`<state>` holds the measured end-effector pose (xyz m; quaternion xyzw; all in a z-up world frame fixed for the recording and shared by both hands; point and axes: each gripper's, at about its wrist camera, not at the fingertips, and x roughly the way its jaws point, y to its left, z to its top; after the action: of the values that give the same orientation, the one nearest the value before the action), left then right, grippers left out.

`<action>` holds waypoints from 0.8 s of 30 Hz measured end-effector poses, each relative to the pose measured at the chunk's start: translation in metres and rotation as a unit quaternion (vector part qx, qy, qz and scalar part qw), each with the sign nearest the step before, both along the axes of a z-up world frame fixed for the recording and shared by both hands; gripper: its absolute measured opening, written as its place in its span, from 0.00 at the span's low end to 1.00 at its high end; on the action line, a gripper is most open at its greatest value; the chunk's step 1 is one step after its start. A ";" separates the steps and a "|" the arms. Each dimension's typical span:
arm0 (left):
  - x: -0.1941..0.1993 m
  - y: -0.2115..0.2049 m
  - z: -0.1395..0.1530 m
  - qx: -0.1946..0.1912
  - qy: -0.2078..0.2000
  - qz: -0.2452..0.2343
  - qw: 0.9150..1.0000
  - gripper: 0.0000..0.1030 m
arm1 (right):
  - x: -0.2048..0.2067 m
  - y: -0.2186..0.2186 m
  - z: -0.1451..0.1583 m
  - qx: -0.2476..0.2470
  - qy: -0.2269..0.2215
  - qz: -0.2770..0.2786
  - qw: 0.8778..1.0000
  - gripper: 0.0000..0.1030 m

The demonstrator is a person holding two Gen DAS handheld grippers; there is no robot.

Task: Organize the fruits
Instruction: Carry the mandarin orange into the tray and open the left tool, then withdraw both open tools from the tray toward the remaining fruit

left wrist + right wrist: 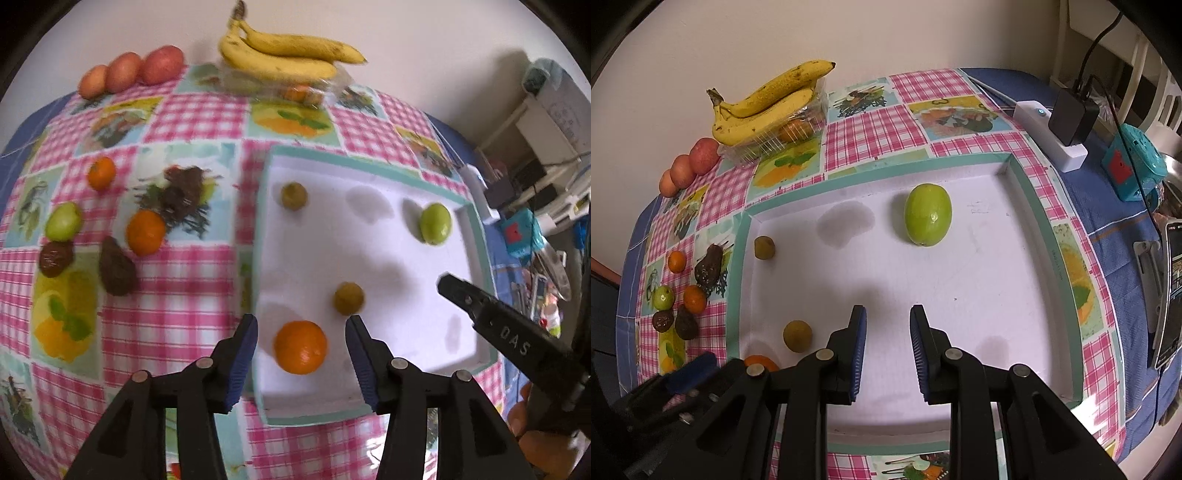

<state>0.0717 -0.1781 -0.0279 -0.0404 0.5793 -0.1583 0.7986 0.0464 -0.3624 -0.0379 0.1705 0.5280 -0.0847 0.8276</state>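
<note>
A white tray with a teal rim point(362, 158) point(886, 170) lies on the checked tablecloth. In it are an orange point(300, 347) point(761, 362), two small yellow-brown fruits point(293, 195) point(348, 298) and a green fruit point(436, 223) point(928, 215). My left gripper point(303, 322) is open, its fingers on either side of the orange and apart from it. My right gripper point(888, 312) hangs open over the bare middle of the tray. On the cloth to the left lie two oranges point(101, 173) point(145, 232), a green fruit point(63, 220) and two dark fruits point(55, 258) point(116, 273).
Bananas point(288, 55) rest on a clear plastic box at the back by the wall, with three red fruits point(129, 72) to their left. Right of the tray are a white power strip with a black charger point(1067, 122), a teal box point(1134, 166) and a phone on a stand point(1171, 295).
</note>
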 end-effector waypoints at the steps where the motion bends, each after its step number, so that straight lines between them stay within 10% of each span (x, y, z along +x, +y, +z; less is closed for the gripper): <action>1: 0.002 0.004 0.002 0.006 -0.006 0.007 1.000 0.56 | 0.000 0.000 -0.001 0.000 0.001 0.000 1.000 0.24; 21: 0.028 0.115 0.020 0.052 -0.059 0.200 0.977 0.75 | 0.010 0.033 0.003 -0.030 -0.001 0.040 0.999 0.25; 24: 0.028 0.117 0.015 0.064 -0.050 0.211 0.974 0.98 | 0.012 0.034 0.002 -0.034 0.000 0.037 0.999 0.51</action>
<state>0.0998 -0.0608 -0.0128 -0.1027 0.5259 0.0491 0.8429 0.0580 -0.3283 -0.0359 0.1223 0.5310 -0.0722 0.8354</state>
